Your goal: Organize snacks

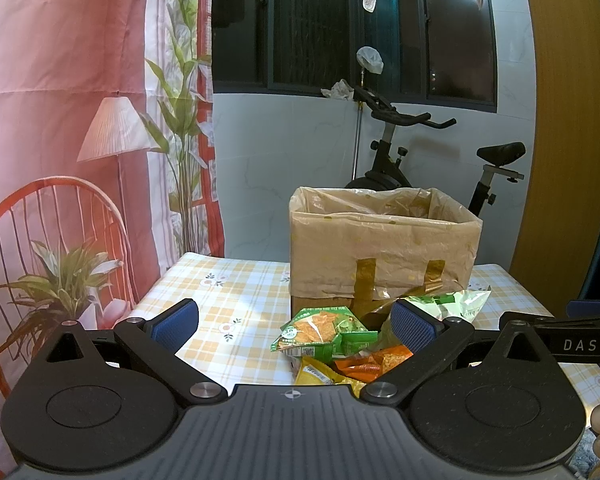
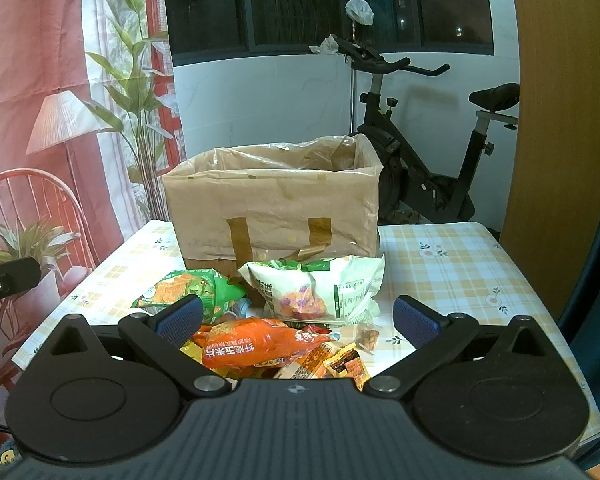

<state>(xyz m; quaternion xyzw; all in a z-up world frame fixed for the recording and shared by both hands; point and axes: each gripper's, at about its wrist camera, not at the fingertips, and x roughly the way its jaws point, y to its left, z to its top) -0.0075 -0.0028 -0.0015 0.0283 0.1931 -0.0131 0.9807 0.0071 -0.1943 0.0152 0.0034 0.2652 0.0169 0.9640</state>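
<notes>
Cardboard box [image 2: 272, 208] behind heaped snack packets [image 2: 260, 344]

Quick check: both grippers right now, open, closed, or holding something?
Left gripper: open, holding nothing, above the snack pile.
Right gripper: open, holding nothing.
</notes>
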